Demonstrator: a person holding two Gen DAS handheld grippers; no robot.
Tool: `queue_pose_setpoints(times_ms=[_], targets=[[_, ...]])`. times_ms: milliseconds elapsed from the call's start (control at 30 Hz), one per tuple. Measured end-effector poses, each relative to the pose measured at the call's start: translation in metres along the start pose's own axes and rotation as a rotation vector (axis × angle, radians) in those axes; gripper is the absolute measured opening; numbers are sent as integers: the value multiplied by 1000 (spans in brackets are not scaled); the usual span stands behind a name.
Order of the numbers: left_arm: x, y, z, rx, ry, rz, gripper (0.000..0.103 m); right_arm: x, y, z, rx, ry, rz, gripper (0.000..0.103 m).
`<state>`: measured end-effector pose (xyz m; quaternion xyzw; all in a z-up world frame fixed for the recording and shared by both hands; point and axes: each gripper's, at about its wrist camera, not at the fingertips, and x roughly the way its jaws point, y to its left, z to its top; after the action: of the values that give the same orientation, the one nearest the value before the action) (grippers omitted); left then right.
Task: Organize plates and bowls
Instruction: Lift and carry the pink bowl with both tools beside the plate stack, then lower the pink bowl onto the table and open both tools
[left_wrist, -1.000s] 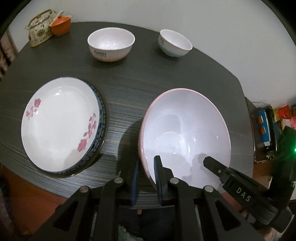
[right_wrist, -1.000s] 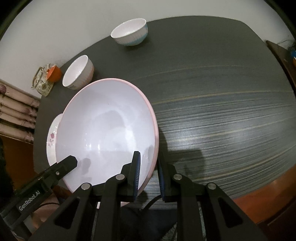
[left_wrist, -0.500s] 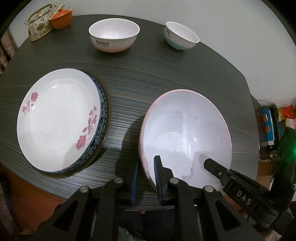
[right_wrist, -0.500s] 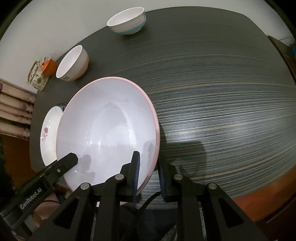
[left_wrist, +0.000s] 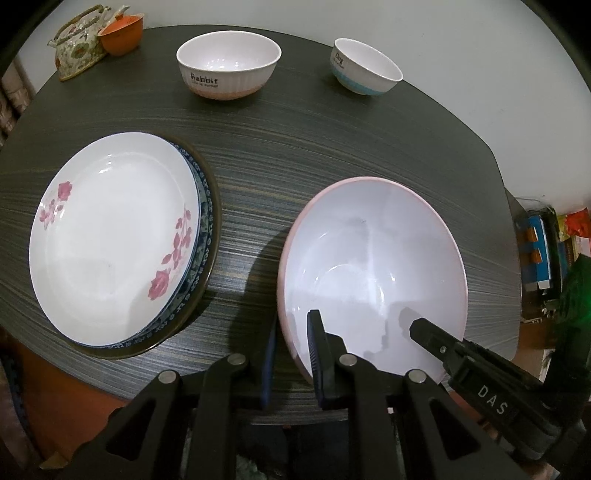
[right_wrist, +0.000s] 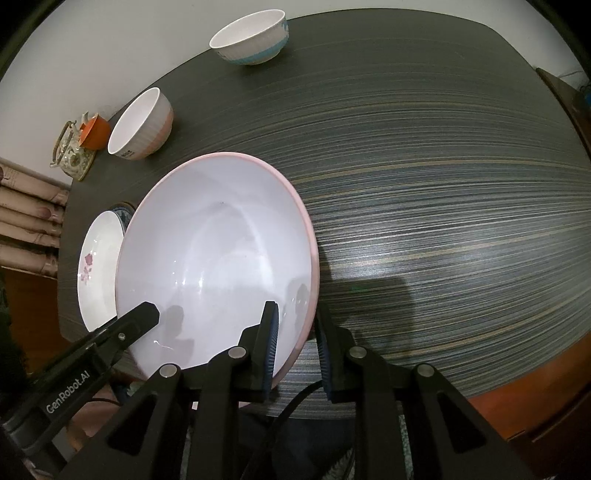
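A dark striped table is seen carrying the dishes. The large pink-rimmed bowl is held tilted at the near edge, its rim pinched by the left gripper on 1 side and the right gripper on the other. A stack of plates lies beside it. 2 small bowls, "Rabbit" and "Dog", stand at the far side.

"Rabbit" on pink-based bowl, "Dog" on blue-based bowl, "DAS" on right tongs, "GenRobot.AI" on left tongs
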<state>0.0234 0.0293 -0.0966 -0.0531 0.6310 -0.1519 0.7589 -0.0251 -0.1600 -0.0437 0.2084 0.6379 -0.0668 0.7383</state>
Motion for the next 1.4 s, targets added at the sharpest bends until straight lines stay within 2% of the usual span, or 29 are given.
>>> queue_pose_setpoints(times_ms=[567,633,933,1067,1300,1400], targets=[[-5,10,3,-7,-12,-34,20,-4,0,-1,7,-14,17,32],[-7,12,4,-11,-20,-42,21,-6,1,0,-4,-14,14,40],[-18,18,6,-20,-43,-41,31,-21,2,6,-13,-61,15,42],[-22,25,9,-30,-52,-37,41,-24,0,9,-9,-70,14,42],[-34,41,16,-66,-75,-47,44,-31,5,16,-24,-92,11,42],[-41,47,22,-80,-94,-49,49,-35,9,22,-37,-109,8,42]])
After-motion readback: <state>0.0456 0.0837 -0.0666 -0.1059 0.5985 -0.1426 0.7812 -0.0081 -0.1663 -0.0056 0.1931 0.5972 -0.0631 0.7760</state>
